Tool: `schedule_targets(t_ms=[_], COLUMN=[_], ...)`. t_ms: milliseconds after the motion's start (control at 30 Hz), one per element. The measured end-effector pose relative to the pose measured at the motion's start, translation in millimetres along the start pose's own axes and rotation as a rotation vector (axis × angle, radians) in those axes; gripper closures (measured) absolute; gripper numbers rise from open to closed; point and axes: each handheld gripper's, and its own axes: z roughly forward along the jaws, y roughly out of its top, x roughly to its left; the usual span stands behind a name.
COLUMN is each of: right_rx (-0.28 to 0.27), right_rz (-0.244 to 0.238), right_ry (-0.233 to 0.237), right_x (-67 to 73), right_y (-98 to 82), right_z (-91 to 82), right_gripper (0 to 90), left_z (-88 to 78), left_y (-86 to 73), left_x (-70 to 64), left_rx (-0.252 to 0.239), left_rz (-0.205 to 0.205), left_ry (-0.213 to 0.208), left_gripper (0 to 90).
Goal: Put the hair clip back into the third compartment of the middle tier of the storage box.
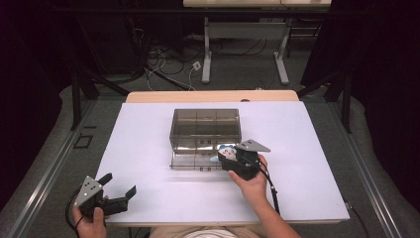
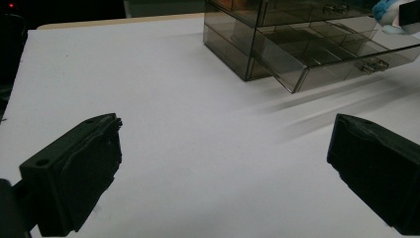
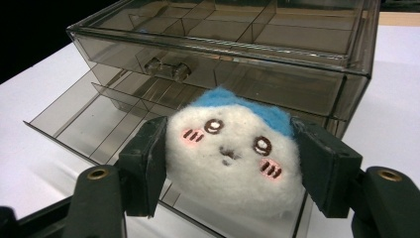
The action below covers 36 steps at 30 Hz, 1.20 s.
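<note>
Smoked-plastic drawer box [image 1: 205, 130], lower drawer [image 1: 195, 160] open beneath plush toy [image 3: 233, 156] in right tool [image 3: 228, 163]

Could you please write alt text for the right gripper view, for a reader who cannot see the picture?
The right gripper holds a white plush toy with a blue top and a small drawn face between its black fingers. Behind it, on a white table, stands a smoky clear drawer box whose lower drawer is pulled open.
</note>
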Motion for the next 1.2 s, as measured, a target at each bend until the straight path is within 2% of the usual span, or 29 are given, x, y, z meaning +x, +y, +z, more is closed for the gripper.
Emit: schedule_targets(t_ms=[67, 467, 500, 633, 933, 1200], right_rx=[-0.006, 0.018, 0.012, 0.003, -0.006, -0.019], right_rz=[-0.017, -0.004, -0.005, -0.010, -0.001, -0.019], right_ry=[0.003, 0.012, 0.013, 0.003, 0.009, 0.003], right_x=[-0.6, -0.8, -0.7, -1.1, -1.4, -1.8], right_y=[-0.1, -1.3, -1.0, -0.8, 0.2, 0.4], right_z=[1.7, 7.0, 6.9, 6.3, 3.3, 1.3], right_gripper=[33.5, 30.2, 27.1, 23.6, 21.3, 19.6], left_z=[-0.6, -2.5, -2.4, -2.2, -2.0, -2.2], left_y=[-0.3, -1.2, -1.3, -1.3, -1.2, -1.2], left_x=[-0.2, 0.3, 0.2, -0.1, 0.3, 0.3], left_rx=[0.000, 0.001, 0.002, 0.001, 0.002, 0.001], left_rz=[-0.003, -0.002, -0.003, -0.003, 0.000, -0.002], left_ry=[0.002, 0.007, 0.006, 0.005, 0.003, 0.003], left_gripper=[0.4, 0.4, 0.4, 0.4, 0.4, 0.4])
